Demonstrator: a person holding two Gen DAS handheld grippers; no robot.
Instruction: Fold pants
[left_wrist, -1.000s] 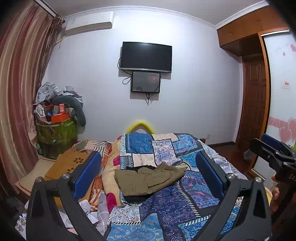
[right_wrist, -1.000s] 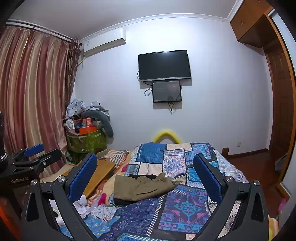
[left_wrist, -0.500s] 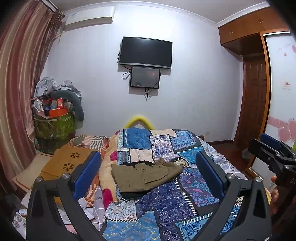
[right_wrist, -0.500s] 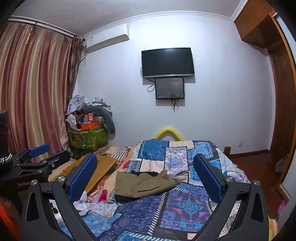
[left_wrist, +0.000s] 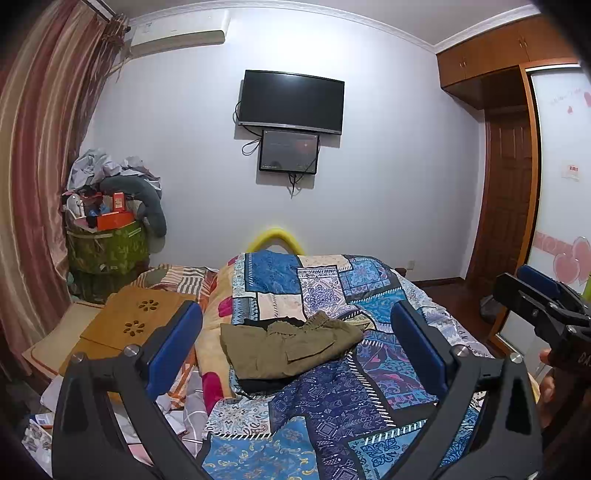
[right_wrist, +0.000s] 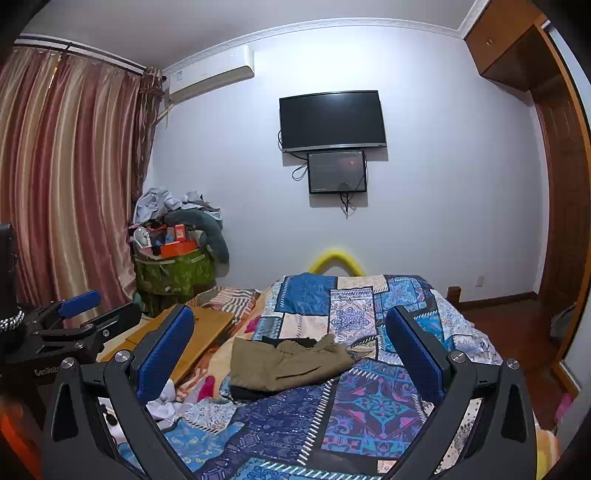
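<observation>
Left wrist view, from its left side across: a wooden board (left_wrist: 129, 325) lies beyond the left finger of the left tongs (left_wrist: 295, 343), whose blue pads stand wide apart and hold nothing. Framed between those pads, well ahead of the tips, olive pants (left_wrist: 291, 349) lie bunched on the quilt (left_wrist: 332, 398) over something dark. Off to the right hang the right tongs (left_wrist: 543, 295).

Right wrist view: the left tongs (right_wrist: 81, 314) show at the left edge, the board (right_wrist: 199, 332) past them. The right tongs (right_wrist: 291, 350) gape empty, pants (right_wrist: 288, 365) ahead between the pads, nearer the left one.
</observation>
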